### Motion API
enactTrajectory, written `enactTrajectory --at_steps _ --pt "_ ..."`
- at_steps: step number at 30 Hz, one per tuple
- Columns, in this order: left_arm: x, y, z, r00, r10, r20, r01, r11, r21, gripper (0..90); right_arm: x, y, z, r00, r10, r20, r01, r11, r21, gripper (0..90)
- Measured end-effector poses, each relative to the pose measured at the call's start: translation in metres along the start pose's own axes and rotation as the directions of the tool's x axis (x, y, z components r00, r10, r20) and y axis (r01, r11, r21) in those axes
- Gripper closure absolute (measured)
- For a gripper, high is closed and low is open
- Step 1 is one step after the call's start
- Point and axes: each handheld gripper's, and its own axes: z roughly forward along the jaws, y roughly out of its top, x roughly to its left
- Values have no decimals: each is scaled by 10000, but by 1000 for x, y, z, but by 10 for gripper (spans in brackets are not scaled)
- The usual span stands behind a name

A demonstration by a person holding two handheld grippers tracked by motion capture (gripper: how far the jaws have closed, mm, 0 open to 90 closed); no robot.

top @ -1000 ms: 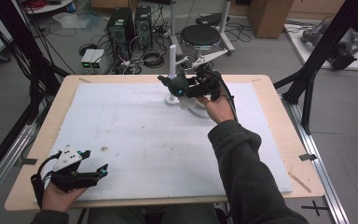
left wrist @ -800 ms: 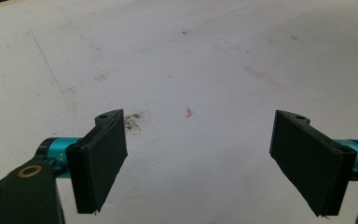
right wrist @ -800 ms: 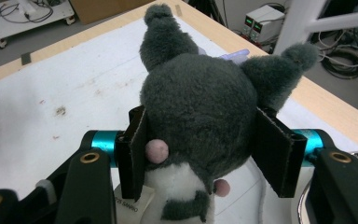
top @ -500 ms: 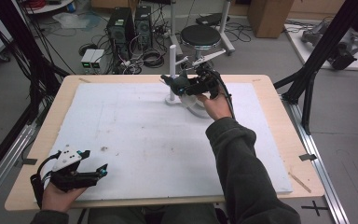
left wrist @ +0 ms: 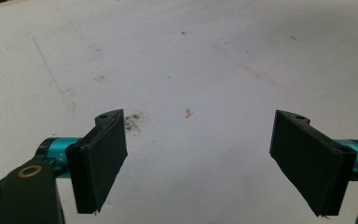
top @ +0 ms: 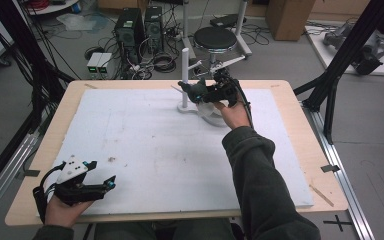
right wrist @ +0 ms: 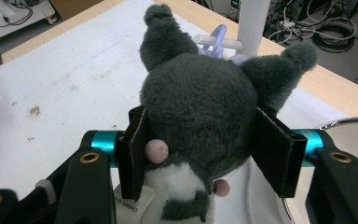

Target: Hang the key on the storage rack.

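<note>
Right tongs (right wrist: pixel 200 149) gripping plush toy (right wrist: pixel 200 102), purple loop (right wrist: pixel 216 37) behind

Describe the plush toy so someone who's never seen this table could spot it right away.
Start at the white stand near the far edge of the white board. Beside its post, the right gripper clamps a plush toy: dark grey and fuzzy, with two pointed ears, a white belly and small pink paws.

Fuzzy plush toy (right wrist: pixel 200 107), matt white sheet (top: pixel 145 145)
</note>
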Motion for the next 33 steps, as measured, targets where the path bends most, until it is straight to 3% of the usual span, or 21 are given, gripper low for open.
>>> enactTrajectory --at_steps 12,31,33 --pt "0 0 -1 10000 -19 18 19 10000 -10 190 -1 -3 9 9997 132 199 -144 9980 609 407" --pt "0 0 -1 10000 -2 -3 2 10000 -1 190 8 -2 21 9985 -347 434 288 9910 1308 386" --pt "0 0 -1 10000 1 -5 -1 10000 3 190 10 -2 21 9985 -213 503 139 9897 1428 378"
